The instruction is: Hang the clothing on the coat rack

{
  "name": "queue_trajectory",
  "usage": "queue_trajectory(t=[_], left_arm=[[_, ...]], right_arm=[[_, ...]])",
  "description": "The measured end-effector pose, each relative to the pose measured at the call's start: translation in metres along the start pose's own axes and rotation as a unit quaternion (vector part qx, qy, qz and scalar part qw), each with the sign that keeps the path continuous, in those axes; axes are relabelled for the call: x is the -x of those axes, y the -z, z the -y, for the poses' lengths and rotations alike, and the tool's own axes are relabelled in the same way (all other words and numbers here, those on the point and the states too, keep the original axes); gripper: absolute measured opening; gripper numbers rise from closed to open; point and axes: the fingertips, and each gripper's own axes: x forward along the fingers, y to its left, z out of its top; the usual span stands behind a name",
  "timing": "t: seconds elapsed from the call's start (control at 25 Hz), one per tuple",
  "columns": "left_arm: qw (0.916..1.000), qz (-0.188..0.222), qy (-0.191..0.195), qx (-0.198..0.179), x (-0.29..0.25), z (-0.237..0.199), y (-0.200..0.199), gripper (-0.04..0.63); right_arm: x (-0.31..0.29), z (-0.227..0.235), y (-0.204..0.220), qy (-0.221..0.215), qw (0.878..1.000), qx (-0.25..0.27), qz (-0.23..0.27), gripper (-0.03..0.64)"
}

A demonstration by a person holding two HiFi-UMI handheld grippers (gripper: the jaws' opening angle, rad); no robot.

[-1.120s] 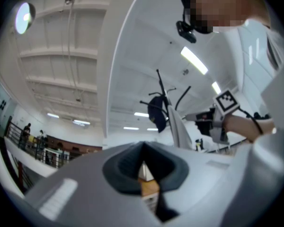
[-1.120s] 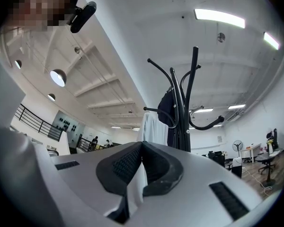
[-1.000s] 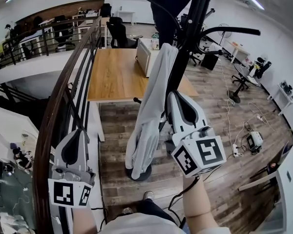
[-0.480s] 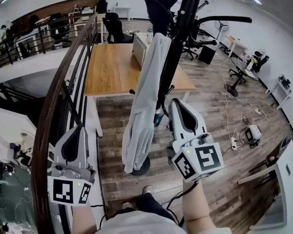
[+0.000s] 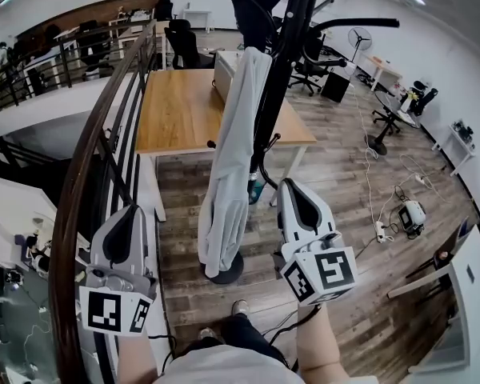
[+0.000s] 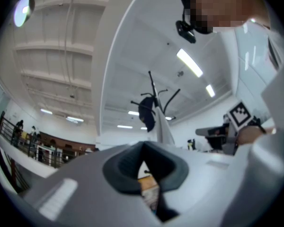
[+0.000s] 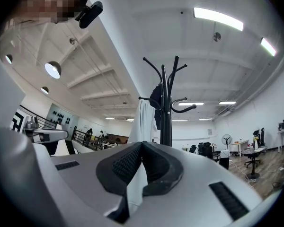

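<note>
Wood-plank floor fills the lower half of the head view, with a light wooden surface [image 5: 180, 110] at upper centre and a dark curved railing [image 5: 84, 182] running down the left side. At centre stands the black metal coat rack [image 5: 286, 62]. The long pale grey garment [image 5: 232, 150] hangs from one of its arms and drapes down to just above the round base [image 5: 234, 277]. A dark garment [image 5: 256, 2] hangs higher up at the top edge. The left tongs [image 5: 130, 212] at lower left and the right tongs [image 5: 286, 186] right of centre are both apart from the grey garment. In the left gripper view the left tongs [image 6: 143, 145] are pressed together with nothing between them, and the rack shows small at centre beyond. In the right gripper view the right tongs [image 7: 142, 144] are likewise pressed together and empty, with the rack [image 7: 166, 122] and grey garment [image 7: 144, 122] upright at centre. The hanging looks done, and at most stepping away is left.
</note>
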Motion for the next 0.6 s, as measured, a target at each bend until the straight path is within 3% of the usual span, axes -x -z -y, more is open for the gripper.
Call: queue_trajectory(t=[0.6], left_arm=[[0.9997,-0.002,0.024,0.009,-0.001,0.019,0.005,0.007]], right_arm=[[0.039,0.017,0.021,0.038,0.999,-0.020,-0.014,-0.002]])
